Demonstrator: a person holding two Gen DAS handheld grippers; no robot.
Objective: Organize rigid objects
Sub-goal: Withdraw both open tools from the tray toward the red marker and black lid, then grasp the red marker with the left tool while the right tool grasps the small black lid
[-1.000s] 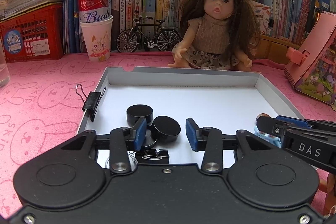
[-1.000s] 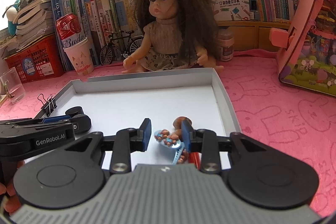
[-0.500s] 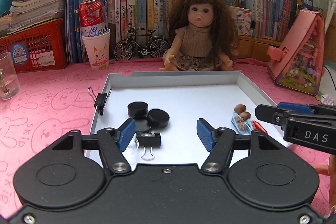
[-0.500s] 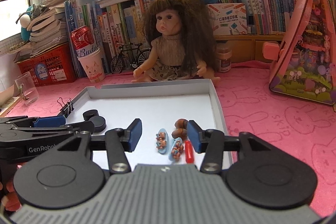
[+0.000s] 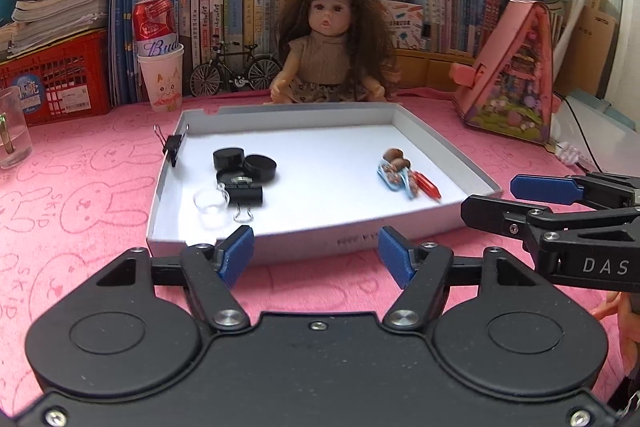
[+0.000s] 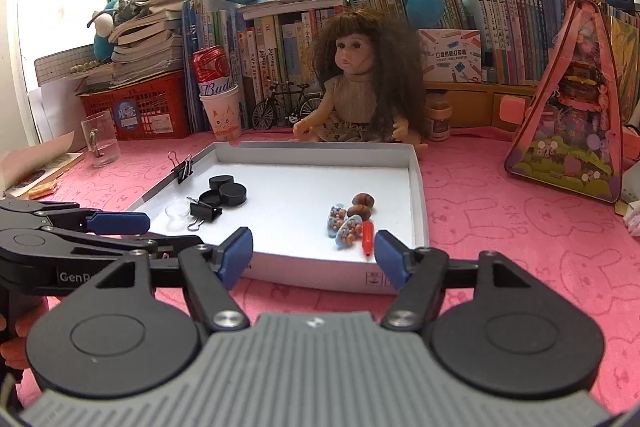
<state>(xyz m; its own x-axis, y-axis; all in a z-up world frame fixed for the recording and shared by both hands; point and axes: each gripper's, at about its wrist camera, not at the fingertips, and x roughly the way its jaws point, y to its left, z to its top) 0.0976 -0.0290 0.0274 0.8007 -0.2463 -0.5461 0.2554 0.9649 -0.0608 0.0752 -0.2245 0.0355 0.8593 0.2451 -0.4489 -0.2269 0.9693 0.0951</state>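
Note:
A shallow white tray (image 5: 320,243) (image 6: 416,187) lies on the pink cloth. At its left are black round caps (image 5: 244,163) (image 6: 226,189), a black binder clip (image 5: 245,194) (image 6: 205,211) and a clear small cup (image 5: 209,203) (image 6: 178,211). At its right are two blue beaded pieces (image 5: 394,177) (image 6: 342,223), brown beans (image 5: 394,157) (image 6: 362,203) and a red piece (image 5: 427,183) (image 6: 367,241). Another binder clip (image 5: 173,146) (image 6: 183,166) grips the tray's left wall. My left gripper (image 5: 316,253) and right gripper (image 6: 314,255) are open and empty, in front of the tray's near edge.
A doll (image 5: 332,47) sits behind the tray. A paper cup holding a red can (image 5: 160,67), a model bicycle (image 5: 232,71), a red crate (image 5: 56,75) and books line the back. A glass (image 5: 12,131) stands far left, a pink toy house (image 5: 516,79) right.
Both grippers have opened wider and drawn back out of the tray towards its near edge. The items in the tray have stayed in place.

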